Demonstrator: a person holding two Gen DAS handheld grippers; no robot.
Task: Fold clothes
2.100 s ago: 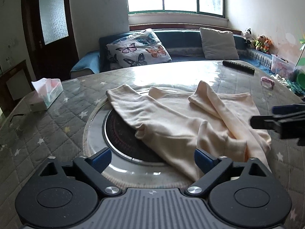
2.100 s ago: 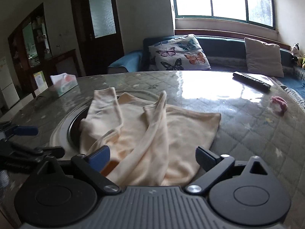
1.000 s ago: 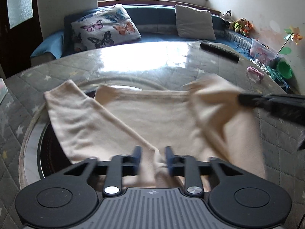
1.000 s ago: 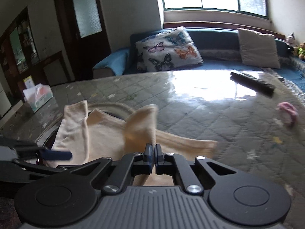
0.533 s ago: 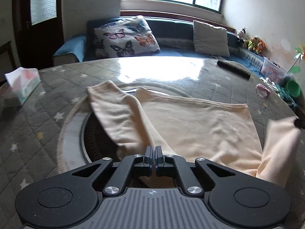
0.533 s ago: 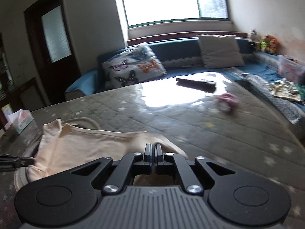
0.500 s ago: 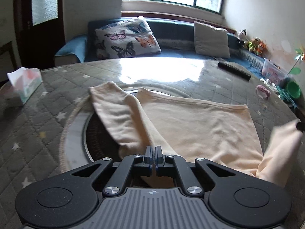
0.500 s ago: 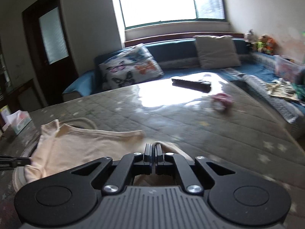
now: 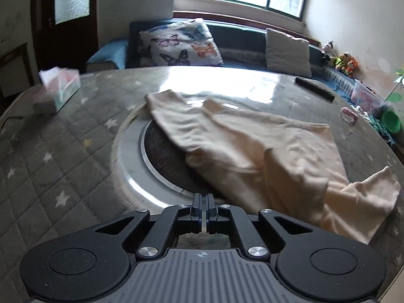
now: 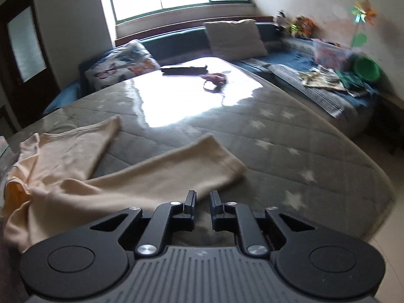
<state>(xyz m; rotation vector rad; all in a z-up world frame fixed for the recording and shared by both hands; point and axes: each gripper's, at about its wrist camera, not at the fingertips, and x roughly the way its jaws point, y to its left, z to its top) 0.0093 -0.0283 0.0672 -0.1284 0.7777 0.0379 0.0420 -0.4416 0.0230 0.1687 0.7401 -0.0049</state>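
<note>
The left hand-held gripper [image 9: 204, 203] has its jaws pressed nearly together with nothing between them, just short of the cream shirt [image 9: 255, 149]. The right hand-held gripper [image 10: 202, 200] is slightly spread and empty, close to the end of a sleeve [image 10: 202, 164] stretched flat. The shirt lies on the round quilted desk [image 9: 63, 151], partly over its dark centre disc [image 9: 164, 156]. A tissue box [image 9: 59, 89] sits well apart.

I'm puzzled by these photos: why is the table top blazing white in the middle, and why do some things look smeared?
Right wrist view: window glare washes out the table around the remote; the toys and sofa edge are motion-blurred. Left wrist view: milder glare, a blurred tissue box, and fisheye bending at the edges.
</note>
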